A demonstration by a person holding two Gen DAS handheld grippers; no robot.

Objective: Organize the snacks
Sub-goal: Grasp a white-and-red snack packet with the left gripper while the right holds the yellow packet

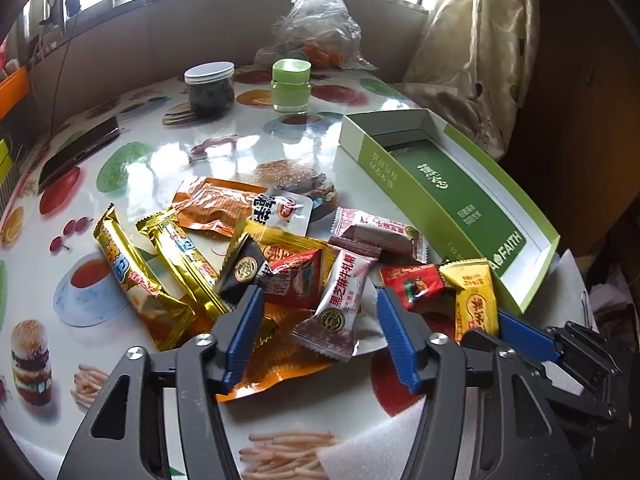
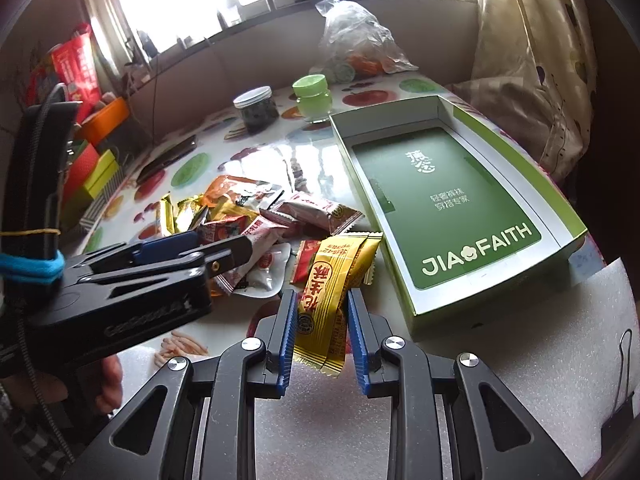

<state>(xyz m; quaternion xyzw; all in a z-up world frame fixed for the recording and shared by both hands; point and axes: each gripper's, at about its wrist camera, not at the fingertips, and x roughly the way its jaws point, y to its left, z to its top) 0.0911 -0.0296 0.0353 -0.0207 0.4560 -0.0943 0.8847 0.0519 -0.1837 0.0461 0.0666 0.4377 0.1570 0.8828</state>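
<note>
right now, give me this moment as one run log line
left gripper: open over snack pile | right gripper: shut on yellow snack | green box: empty

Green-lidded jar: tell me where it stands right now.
The green-lidded jar stands upright at the table's far side, right of the white-lidded jar and in front of the plastic bag.

A dark jar (image 1: pixel 210 90) with a white lid and a green jar (image 1: pixel 291 86) are set side by side at the far end of the bench (image 1: pixel 168 160). A clear plastic bag (image 1: pixel 316 28) is seen behind them. A phone (image 1: pixel 78 152) is laid near the left edge. A curtain (image 1: pixel 476 48) is hung at the right. A binder clip (image 2: pixel 622 408) is seen on white foam (image 2: pixel 540 380).
</note>
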